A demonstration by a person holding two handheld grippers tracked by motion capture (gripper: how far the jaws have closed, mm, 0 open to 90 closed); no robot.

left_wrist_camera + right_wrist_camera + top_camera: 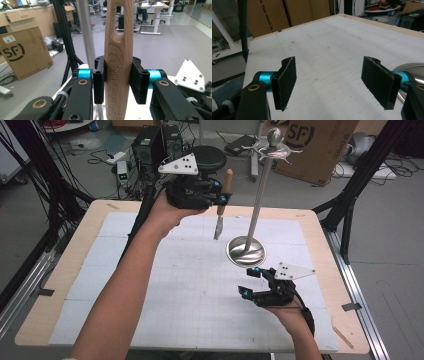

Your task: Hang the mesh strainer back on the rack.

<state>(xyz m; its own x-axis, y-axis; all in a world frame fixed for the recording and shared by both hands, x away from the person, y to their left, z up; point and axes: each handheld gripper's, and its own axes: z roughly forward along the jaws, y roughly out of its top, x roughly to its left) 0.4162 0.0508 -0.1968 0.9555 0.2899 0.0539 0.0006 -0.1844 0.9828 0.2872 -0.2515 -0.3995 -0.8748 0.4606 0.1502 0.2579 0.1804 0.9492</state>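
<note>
Right gripper (pixel 248 282) near you, low over counter (pixel 150 285), fingers (pixel 285 82) wide apart, holding nothing. Farther out, your left gripper (pixel 223 191) has fingers (pixel 99 80) clamped on wooden-handled tool (pixel 223 200), held upright, blade down, likely so handle hole can meet stand (pixel 257 200) hook.

The left gripper (pixel 117 80) held a wooden handle (pixel 118 62) upright between its two black jaws — one pad pressed each side of the wood. The handle carried the stamped words "KITCHEN TOOL" along its length and a long slot (pixel 116 18) near its upper end. Directly behind it rose a grey metal pole (pixel 86 35), slightly tilted. A cardboard box (pixel 23 53) marked "SF" stood on the floor at the left, beside a black tripod leg (pixel 66 37). A grey plate (pixel 191 76) with screws lay at the lower right — three-cornered in outline.
</note>
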